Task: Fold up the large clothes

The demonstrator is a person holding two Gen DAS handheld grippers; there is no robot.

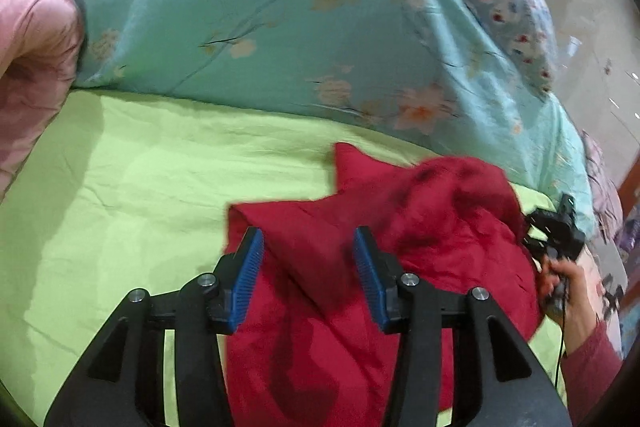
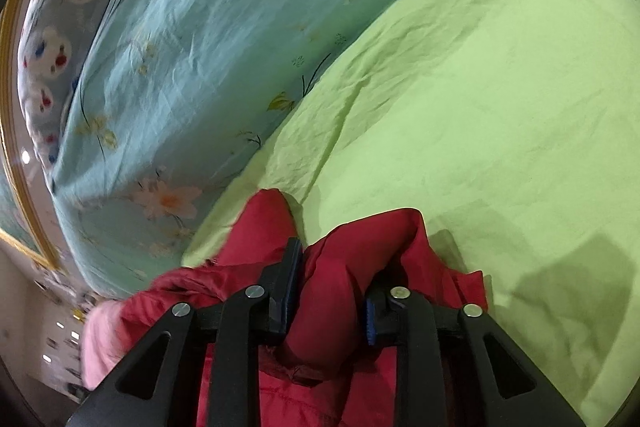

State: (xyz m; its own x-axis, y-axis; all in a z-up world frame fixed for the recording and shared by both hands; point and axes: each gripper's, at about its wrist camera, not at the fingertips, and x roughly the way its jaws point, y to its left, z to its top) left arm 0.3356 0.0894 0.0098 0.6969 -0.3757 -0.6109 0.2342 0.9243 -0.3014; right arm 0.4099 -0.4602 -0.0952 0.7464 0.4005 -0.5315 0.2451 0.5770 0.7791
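With the left tongs (image 1: 308,275) apart and empty above the red coat (image 1: 360,287), its bunched fold at the right tongs' (image 2: 326,291) twelve o'clock, loosely pinched, could slip onto the bed (image 2: 500,107).

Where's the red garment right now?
The red garment lies bunched on the green sheet, lower right in the left wrist view, just in front of the teal floral duvet. In the right wrist view a fold sits between the right gripper fingers.

Red garment (image 1: 440,259) cut off at bottom edge; right gripper (image 2: 330,287) pads mostly buried in folds.
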